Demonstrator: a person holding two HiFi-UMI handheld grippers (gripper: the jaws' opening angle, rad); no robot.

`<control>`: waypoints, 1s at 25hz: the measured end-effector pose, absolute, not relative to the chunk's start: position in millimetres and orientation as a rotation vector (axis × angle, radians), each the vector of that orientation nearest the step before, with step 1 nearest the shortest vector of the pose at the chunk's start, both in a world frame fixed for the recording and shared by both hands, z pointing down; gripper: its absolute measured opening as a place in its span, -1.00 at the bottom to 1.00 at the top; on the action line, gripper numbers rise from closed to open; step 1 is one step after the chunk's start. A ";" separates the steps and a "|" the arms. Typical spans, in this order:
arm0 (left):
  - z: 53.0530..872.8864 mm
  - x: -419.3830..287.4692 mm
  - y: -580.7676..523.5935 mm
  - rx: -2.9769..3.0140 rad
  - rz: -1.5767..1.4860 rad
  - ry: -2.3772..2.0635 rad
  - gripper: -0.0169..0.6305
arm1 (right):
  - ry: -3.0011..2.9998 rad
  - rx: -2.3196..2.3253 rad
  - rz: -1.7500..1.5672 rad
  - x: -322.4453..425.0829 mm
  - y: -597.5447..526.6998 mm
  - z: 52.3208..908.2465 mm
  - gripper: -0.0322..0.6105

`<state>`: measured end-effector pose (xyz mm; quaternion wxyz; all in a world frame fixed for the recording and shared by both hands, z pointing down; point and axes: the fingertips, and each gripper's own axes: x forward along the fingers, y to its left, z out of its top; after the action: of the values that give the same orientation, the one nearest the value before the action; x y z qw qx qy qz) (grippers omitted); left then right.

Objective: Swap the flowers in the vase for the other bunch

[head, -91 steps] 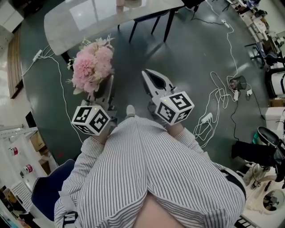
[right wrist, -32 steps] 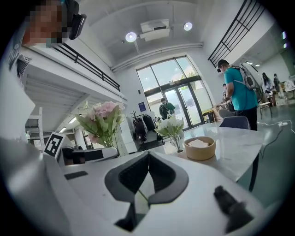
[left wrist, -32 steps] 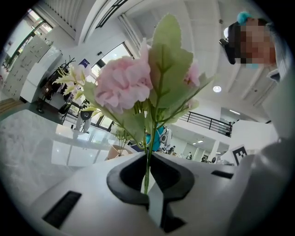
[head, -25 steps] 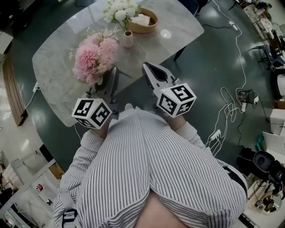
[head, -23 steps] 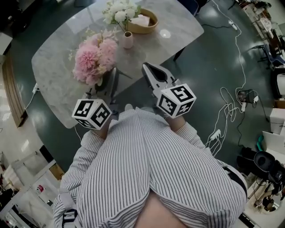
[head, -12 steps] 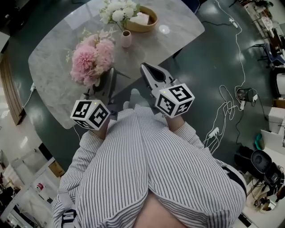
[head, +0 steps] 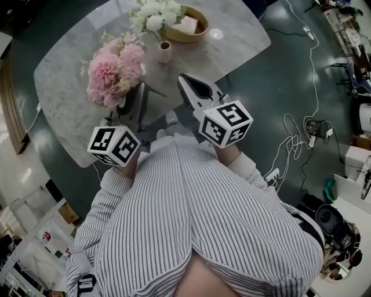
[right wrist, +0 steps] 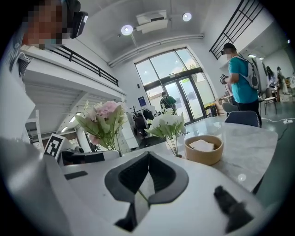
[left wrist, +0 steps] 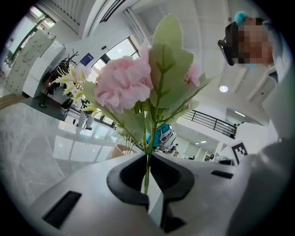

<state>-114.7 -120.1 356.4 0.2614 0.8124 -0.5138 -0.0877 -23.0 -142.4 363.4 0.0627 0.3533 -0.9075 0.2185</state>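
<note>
A bunch of pink flowers (head: 110,68) stands upright in my left gripper (head: 138,93), just over the near edge of the marble table (head: 69,87). In the left gripper view the jaws are shut on its green stems (left wrist: 146,168), below the pink blooms (left wrist: 123,87). White flowers (head: 152,13) stand in a small pale pink vase (head: 164,52) further back on the table. My right gripper (head: 184,79) is shut and empty, pointing at the table to the right of the pink bunch. From the right gripper (right wrist: 146,159) view, the white flowers (right wrist: 167,124) are straight ahead.
A round wooden bowl (head: 188,26) holding a white cloth sits right of the vase, and shows as the bowl (right wrist: 203,150) in the right gripper view. Cables (head: 290,145) trail over the dark floor on the right. A person in a teal shirt (right wrist: 240,78) stands far behind the table.
Both grippers have moved forward toward the table with the pink bunch still held. The bunch now hangs over the table's near edge, closer to the vase.
</note>
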 end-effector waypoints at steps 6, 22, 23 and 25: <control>351.3 -120.0 -137.9 2.184 -0.300 -1.479 -0.85 | -2.745 1.028 0.645 -21.1 -162.6 366.8 -0.85; 348.2 -133.3 -177.5 2.092 -0.357 -1.628 -0.85 | -2.762 0.945 0.639 -18.3 -212.9 366.5 -0.85; 349.2 -135.7 -179.4 2.083 -0.360 -1.637 -0.85 | -2.760 0.937 0.640 -19.8 -215.0 367.8 -0.85; 351.9 -139.7 -183.7 2.065 -0.365 -1.645 -0.85 | -2.754 0.926 0.644 -22.5 -220.4 371.0 -0.85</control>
<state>-139.7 -183.7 351.9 0.2357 0.7529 -0.5999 -0.1330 -22.5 -220.4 371.0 0.0829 0.3100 -0.9223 0.2156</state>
